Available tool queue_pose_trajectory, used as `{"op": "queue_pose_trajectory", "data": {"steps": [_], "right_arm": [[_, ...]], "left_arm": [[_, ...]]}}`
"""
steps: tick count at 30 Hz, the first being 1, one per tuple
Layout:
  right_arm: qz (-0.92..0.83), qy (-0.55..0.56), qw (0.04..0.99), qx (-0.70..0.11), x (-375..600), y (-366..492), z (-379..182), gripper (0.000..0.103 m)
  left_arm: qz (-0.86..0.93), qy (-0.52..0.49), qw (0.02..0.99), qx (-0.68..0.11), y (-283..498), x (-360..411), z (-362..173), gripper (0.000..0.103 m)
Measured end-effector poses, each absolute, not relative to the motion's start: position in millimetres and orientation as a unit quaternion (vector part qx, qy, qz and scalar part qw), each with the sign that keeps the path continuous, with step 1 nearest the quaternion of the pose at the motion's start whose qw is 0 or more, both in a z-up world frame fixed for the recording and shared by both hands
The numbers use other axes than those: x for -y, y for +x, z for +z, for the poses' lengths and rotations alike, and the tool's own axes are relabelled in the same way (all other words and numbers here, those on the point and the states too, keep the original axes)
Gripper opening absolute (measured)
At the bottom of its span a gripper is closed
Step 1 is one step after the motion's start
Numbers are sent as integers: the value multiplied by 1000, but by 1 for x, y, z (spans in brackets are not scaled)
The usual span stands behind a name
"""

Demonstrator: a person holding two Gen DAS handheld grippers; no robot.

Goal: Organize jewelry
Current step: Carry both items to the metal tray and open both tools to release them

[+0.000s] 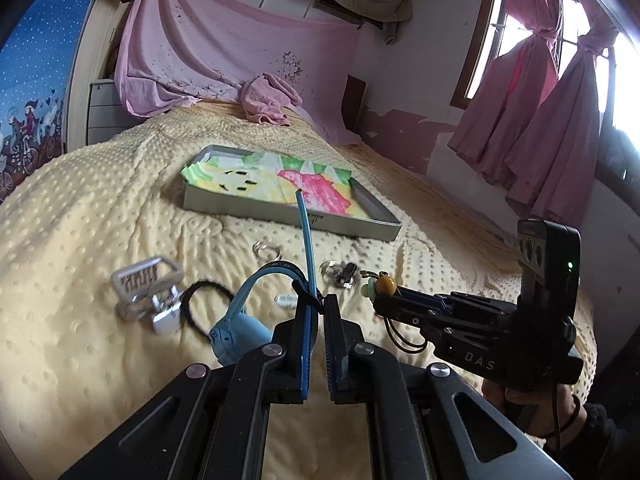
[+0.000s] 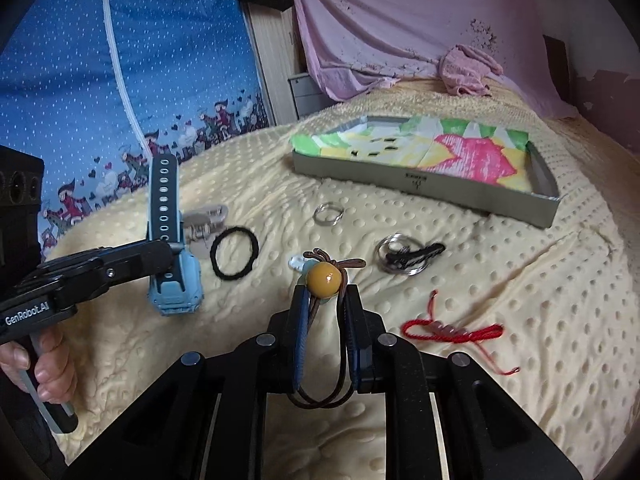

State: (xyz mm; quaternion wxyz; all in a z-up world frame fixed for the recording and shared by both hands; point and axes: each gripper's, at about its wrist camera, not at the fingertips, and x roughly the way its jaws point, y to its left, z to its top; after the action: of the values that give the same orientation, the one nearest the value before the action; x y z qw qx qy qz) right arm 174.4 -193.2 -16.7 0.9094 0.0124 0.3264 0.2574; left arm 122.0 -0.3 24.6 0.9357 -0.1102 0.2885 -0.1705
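Observation:
My left gripper (image 1: 316, 310) is shut on the strap of a light blue watch (image 1: 236, 334). The watch body hangs to the left and one strap end sticks up. In the right wrist view, the same left gripper (image 2: 170, 256) holds the watch (image 2: 174, 290) above the bedspread. My right gripper (image 2: 326, 300) is shut on a brown cord bracelet with a yellow bead (image 2: 323, 276), and its cord loops hang between the jaws. The left wrist view shows the right gripper (image 1: 380, 298) with the bead (image 1: 386, 286) at its tip. A grey tray (image 1: 280, 212) (image 2: 400, 180) lined with colourful cloth lies farther back.
On the cream dotted bedspread lie a black hair tie (image 2: 213, 258), a silver hair clip (image 2: 206, 218), a ring (image 2: 329, 213), a key ring with a black piece (image 2: 408, 256) and a red cord (image 2: 452, 330). A pink cloth lies at the bed's far end.

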Motion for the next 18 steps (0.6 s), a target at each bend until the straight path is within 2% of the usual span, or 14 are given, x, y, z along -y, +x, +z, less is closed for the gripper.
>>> {"op": "queue_pose_trajectory", "data": {"steps": [10, 18], "right_arm": [[191, 54, 934, -298, 233, 243, 17, 16], [158, 80, 934, -310, 232, 328, 15, 16]], "left_arm": [[-183, -127, 943, -249, 218, 15, 65, 6], [-187, -140, 936, -262, 313, 19, 47, 6]]}}
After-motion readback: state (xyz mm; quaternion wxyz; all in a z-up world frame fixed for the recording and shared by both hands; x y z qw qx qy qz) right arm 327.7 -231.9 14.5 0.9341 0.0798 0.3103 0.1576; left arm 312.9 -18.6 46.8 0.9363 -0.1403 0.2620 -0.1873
